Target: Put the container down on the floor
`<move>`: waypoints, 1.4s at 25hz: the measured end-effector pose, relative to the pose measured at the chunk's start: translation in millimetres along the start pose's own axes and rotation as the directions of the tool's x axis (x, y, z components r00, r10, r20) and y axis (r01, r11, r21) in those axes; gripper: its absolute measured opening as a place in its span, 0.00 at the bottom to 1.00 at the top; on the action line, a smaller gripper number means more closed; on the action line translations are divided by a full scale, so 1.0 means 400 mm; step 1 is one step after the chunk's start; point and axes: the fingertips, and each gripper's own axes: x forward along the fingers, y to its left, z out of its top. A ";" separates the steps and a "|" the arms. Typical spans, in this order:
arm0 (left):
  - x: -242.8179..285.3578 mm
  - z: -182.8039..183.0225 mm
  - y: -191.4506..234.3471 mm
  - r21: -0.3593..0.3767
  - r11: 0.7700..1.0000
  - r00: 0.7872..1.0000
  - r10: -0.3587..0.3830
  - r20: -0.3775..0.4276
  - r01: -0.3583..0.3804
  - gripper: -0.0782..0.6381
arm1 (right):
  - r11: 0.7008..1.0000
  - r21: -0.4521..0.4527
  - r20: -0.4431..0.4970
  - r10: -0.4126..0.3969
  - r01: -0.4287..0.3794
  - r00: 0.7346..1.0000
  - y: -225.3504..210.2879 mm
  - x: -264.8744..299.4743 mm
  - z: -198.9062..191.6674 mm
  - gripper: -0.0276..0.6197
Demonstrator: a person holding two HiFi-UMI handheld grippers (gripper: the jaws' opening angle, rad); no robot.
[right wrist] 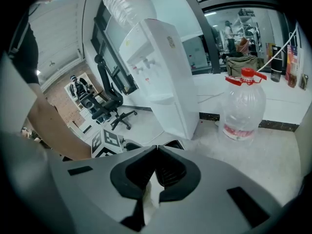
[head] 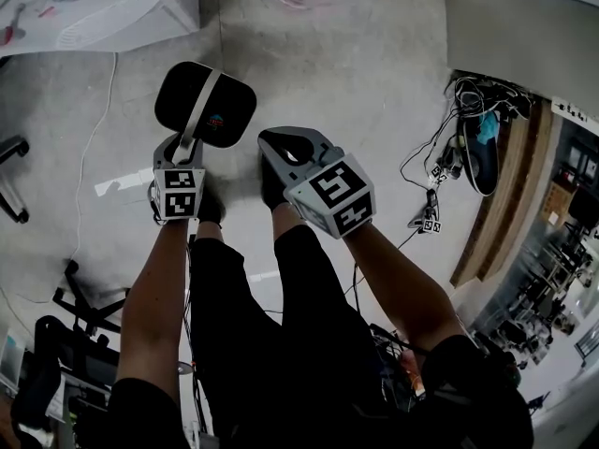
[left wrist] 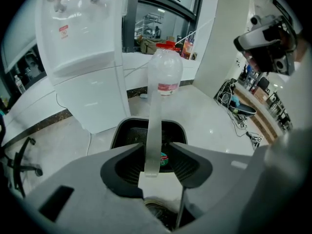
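The container (head: 229, 110) is a black mesh basket with a pale grey strap handle (head: 198, 110), and it appears to stand on the grey floor. My left gripper (head: 187, 143) hovers over it. In the left gripper view the handle (left wrist: 155, 126) rises upright between the open jaws of the left gripper (left wrist: 157, 152), close to the left jaw, with a gap on the right side. The basket (left wrist: 129, 130) lies just beyond the jaws. My right gripper (head: 290, 148) hangs beside the left one with nothing in it; in its own view the right gripper (right wrist: 156, 150) has its jaw tips touching.
A large clear water bottle (left wrist: 165, 72) (right wrist: 242, 111) stands on the floor beyond the basket. A white water dispenser (left wrist: 83, 48) (right wrist: 165, 77) is to its left. Cables (head: 449, 157) lie at the right by a wooden edge. An office chair (right wrist: 109, 104) stands further off.
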 end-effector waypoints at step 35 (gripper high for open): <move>-0.754 0.413 -0.086 -0.126 0.989 0.912 -0.023 0.410 0.081 0.17 | 1.000 -0.013 0.187 0.025 -0.023 0.982 0.234 -0.358 0.398 0.06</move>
